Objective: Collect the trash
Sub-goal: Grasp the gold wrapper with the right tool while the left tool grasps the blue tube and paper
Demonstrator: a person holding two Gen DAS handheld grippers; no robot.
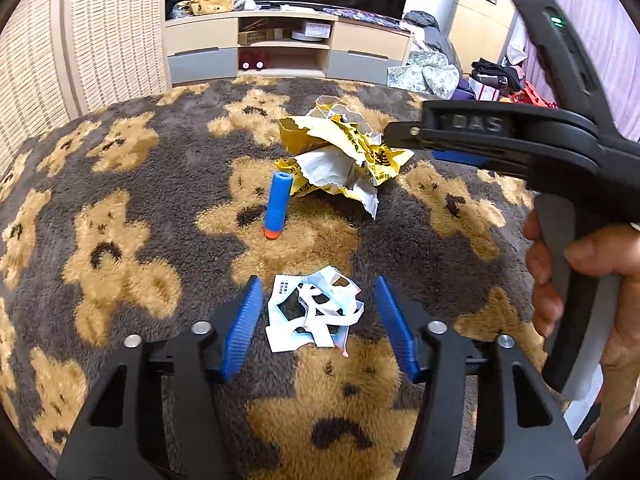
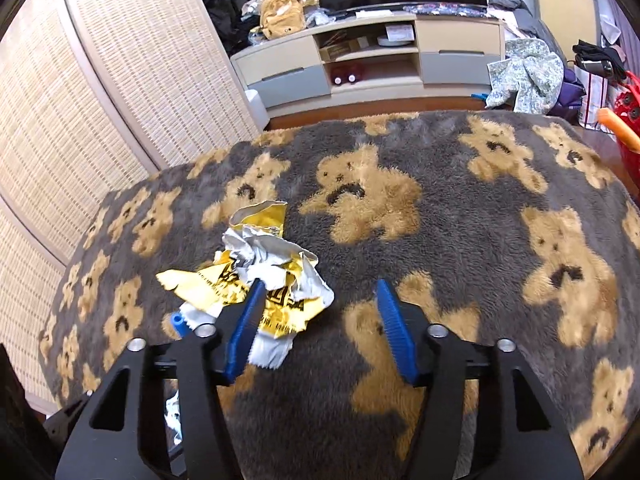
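Three pieces of litter lie on the bear-print rug (image 1: 120, 184): one crumpled yellow wrapper (image 1: 340, 152), one white paper scrap (image 1: 312, 312) and one blue foam dart (image 1: 275, 204) with an orange tip. The dart lies near the rug's middle, the wrapper just beyond it toward the far edge, the scrap on the near side.

Two grippers are in play. The left gripper (image 1: 318, 320) stands about half open with the scrap between its blue fingers (image 1: 244, 328), neither pad touching the paper. The right gripper (image 2: 318, 320) is likewise half open and holds nothing; its left finger crosses in front of the wrapper (image 2: 256, 276), and bare rug fills the gap.

Only the left view shows the scrap whole, the dart full length, and the right gripper from the side, held by a hand (image 1: 592, 280) with its tip over the wrapper. The right view shows only the dart's blue end (image 2: 179, 322) beside the wrapper, plus the rug's right edge and a red basket (image 2: 628, 108) past it.
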